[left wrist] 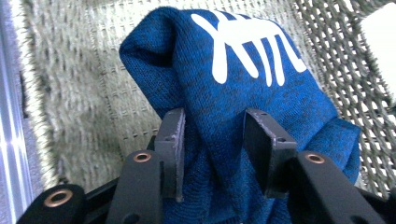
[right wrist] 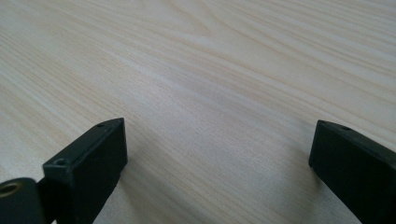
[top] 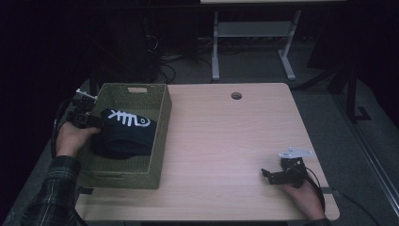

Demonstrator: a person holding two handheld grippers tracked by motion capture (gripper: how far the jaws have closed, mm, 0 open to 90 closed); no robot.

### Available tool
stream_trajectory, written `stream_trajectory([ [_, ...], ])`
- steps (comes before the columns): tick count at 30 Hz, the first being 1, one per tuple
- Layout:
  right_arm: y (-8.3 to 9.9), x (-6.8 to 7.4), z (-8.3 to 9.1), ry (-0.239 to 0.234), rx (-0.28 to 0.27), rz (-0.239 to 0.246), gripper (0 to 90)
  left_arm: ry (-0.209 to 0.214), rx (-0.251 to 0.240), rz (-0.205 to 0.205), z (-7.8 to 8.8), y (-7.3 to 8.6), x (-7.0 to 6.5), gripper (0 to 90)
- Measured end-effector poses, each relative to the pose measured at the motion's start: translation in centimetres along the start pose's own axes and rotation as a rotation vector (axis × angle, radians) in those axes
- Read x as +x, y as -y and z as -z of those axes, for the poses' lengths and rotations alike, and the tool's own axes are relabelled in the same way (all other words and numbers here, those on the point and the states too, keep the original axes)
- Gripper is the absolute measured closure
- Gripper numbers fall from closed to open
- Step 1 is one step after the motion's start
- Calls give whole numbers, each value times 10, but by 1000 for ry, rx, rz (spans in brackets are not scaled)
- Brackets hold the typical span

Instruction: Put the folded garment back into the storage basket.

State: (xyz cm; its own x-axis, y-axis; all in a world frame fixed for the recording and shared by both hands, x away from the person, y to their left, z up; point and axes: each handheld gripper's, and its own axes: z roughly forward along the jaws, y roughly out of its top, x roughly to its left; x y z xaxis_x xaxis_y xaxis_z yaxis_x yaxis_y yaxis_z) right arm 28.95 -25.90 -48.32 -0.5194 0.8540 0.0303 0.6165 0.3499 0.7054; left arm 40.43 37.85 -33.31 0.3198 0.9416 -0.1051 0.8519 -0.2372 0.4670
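A dark blue knit garment [top: 127, 134] with a white fishbone print lies bunched inside a woven olive basket [top: 161, 136] at the table's left. My left gripper [top: 92, 121] reaches over the basket's left rim. In the left gripper view it [left wrist: 215, 119] is shut on a raised fold of the blue garment [left wrist: 261, 84], with the basket's weave [left wrist: 70, 93] behind. My right gripper [top: 266, 174] rests on the table near the front right corner, pointing left. In the right gripper view it [right wrist: 219, 126] stands open over bare wood [right wrist: 210, 70] with nothing between its fingers.
The light wooden table [top: 226, 132] has a round cable hole [top: 236, 95] near its far edge. Beyond it stand a white desk frame [top: 215, 47] and floor cables. The basket's right wall sits left of the table's middle.
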Motion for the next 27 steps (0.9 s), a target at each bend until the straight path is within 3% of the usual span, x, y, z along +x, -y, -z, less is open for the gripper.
stream_trajectory([
  [11, 0, 0, 0, 0, 0, 0, 39, 8, -40, 36, 7, 2, 1, 476],
  [17, 0, 0, 0, 0, 0, 0, 39, 21, -115, 32, 14, 1, -13, 357],
  [19, 0, 0, 0, 0, 0, 0, 39, 32, -135, 34, 16, 0, -19, 280],
  [27, 0, 0, 0, 1, 0, 0, 39, 54, -194, -13, 20, -2, -48, 196],
])
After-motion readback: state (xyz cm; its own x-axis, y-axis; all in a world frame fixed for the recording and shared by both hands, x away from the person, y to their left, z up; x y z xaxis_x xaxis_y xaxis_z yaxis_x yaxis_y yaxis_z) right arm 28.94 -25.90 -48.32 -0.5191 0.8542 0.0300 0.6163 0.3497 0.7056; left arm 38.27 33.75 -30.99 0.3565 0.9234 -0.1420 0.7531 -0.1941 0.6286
